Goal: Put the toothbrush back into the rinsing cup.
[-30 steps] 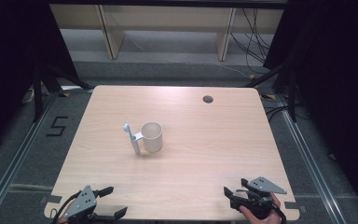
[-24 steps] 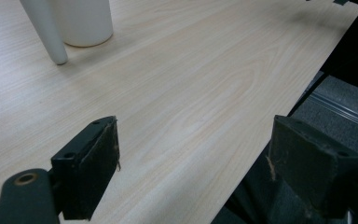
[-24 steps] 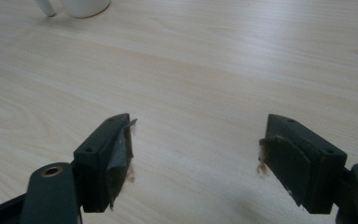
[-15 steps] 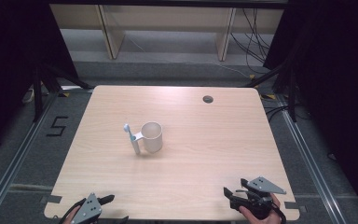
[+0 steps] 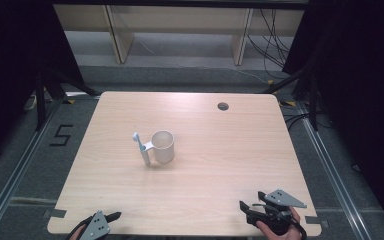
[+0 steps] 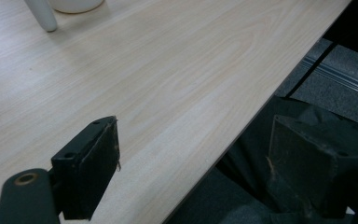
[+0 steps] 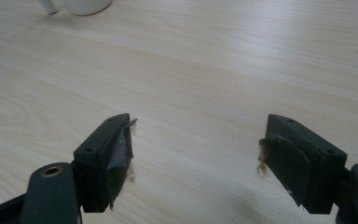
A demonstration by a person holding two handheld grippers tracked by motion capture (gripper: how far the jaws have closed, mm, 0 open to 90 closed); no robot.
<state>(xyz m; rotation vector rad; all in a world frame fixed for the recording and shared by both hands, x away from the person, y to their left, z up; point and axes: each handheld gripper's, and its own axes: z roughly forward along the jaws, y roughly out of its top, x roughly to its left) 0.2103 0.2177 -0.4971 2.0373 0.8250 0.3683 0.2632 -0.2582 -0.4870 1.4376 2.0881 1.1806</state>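
Pale wood-grain laminate is covering the table [image 5: 200, 200], which is sitting in the middle of the high view with a dark cable hole [image 5: 223, 106] near its far edge and grey floor around it, where a black "5" marking [image 5: 62, 135] is showing at the left. A cream mug [image 5: 162, 146] is standing upright left of the table's centre, and a white toothbrush [image 5: 141, 148] is leaning against its left side, head up. At the bottom left of the high view the left gripper [image 5: 101, 223] is hovering at the near table edge; in the left gripper view its jaws are standing wide apart with nothing between them, one over the wood and the other past the edge above dark fabric. At the bottom right the right gripper [image 5: 254, 212] is being held over the near right corner, its jaws likewise spread wide and empty over bare wood in the right gripper view. The mug and toothbrush are lying well apart from both grippers, showing only as cropped bases at the upper left of each gripper view.
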